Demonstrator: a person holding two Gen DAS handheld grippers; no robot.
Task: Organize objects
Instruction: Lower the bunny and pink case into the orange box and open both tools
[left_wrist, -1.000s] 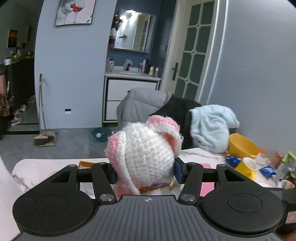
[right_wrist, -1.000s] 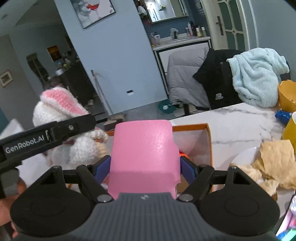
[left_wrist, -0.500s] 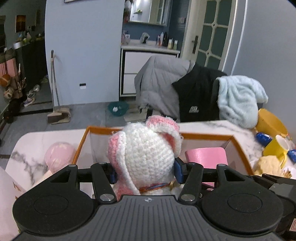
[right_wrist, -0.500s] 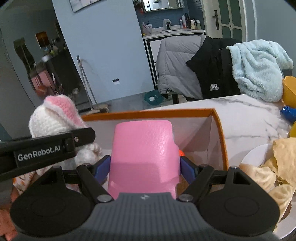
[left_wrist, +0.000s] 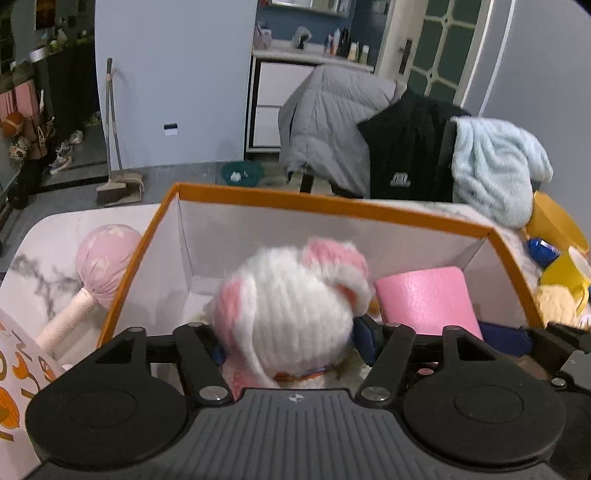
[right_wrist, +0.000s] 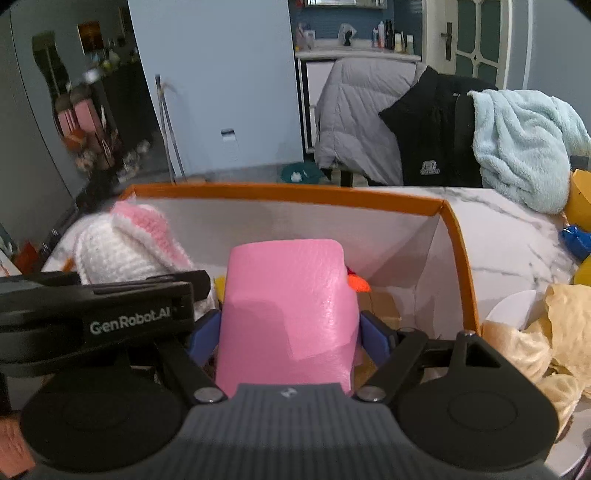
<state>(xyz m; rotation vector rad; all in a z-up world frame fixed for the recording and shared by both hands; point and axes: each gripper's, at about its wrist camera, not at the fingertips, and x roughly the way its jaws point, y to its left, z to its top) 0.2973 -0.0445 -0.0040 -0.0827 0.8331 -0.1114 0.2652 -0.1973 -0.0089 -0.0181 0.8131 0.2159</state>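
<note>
Now your left gripper (left_wrist: 288, 343) is clamped on the crocheted bunny (left_wrist: 291, 295) and your right gripper (right_wrist: 288, 332) on the pink block (right_wrist: 288, 306), both poised side by side over the orange-rimmed box (left_wrist: 332, 210), probably so each drops cleanly inside

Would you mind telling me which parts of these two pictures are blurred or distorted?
Left wrist view: the crochet bunny in the left claw is smeared by motion blur, while the orange-rimmed box is sharper. Right wrist view: the pink block is crisp, but the dark shelves at far left are blurred. Both views bend straight lines toward the edges, with dark corners.
</note>
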